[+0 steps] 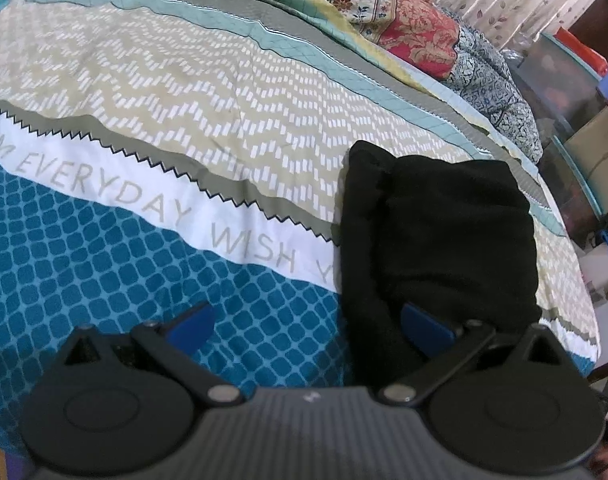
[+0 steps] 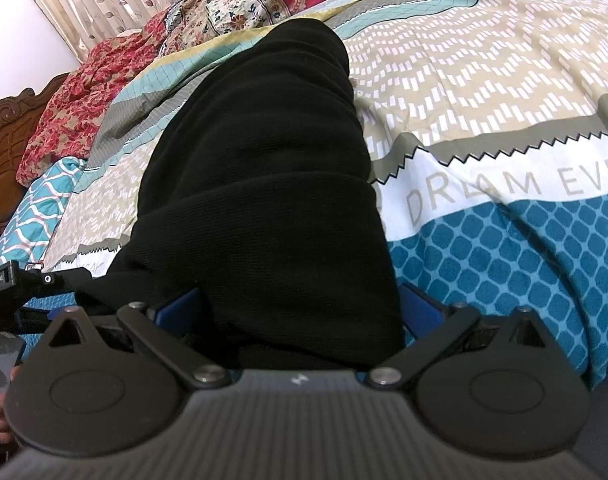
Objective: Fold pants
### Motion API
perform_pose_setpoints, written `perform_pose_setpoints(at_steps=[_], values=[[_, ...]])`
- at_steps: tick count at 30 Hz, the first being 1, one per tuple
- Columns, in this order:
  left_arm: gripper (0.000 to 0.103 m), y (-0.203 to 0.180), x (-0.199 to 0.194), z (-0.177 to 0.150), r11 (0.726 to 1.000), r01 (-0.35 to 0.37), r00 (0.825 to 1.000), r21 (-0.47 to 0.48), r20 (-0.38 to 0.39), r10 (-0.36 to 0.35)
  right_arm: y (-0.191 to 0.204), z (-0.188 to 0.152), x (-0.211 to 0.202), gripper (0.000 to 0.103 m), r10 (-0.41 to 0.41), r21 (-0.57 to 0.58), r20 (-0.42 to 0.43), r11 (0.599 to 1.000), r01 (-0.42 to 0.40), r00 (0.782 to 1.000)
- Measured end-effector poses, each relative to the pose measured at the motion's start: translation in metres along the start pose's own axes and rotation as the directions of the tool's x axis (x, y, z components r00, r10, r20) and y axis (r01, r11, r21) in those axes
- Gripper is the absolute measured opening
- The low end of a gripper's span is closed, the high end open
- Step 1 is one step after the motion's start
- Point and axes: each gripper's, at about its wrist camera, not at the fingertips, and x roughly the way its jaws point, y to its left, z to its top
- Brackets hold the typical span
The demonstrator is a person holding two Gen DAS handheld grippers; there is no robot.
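Black pants (image 2: pixel 260 168) were seen folded into a bundle on the patterned bedsheet (image 1: pixel 184 92), with floral bedding (image 2: pixel 104 60) heaped behind. The left gripper (image 1: pixel 308 324) was spread wide at the bundle's edge. The right gripper (image 2: pixel 300 308) was splayed around the bundle, which blocked its view.

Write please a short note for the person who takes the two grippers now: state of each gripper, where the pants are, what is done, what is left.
Left gripper: open, holding nothing, at the near left edge of the folded black knit pants.
Right gripper: open, fingers on both sides of the pants' near end, not clamped.
Pants: a compact bundle on the patterned bedsheet, near the bed's edge.
Done: the folds appear made.
Left: probably only to tidy the bundle and withdraw both grippers.
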Motion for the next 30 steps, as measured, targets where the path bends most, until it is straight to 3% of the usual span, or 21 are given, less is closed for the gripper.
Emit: perform_pose_setpoints(at_steps=[10, 17, 25, 30], values=[[0.103, 0.001, 0.011, -0.004, 0.999, -0.028, 0.998, 0.021, -0.051, 0.029, -0.001, 0.001, -0.001, 0.103, 0.005, 0.003, 0.002, 1.0, -0.005, 1.0], [0.103, 0.001, 0.009, -0.004, 0.999, -0.022, 0.999, 0.026, -0.043, 0.023, -0.002, 0.001, -0.001, 0.103, 0.007, 0.003, 0.002, 1.0, -0.007, 1.0], [0.103, -0.004, -0.007, 0.006, 0.995, 0.093, 0.995, 0.044, -0.026, -0.092, -0.001, 0.005, -0.007, 0.103, 0.011, -0.006, 0.005, 1.0, -0.011, 1.0], [0.103, -0.012, 0.002, 0.015, 0.985, 0.162, 0.986, 0.053, -0.051, -0.159, -0.002, 0.017, -0.03, 0.103, 0.042, -0.024, 0.125, 0.999, -0.039, 0.991]])
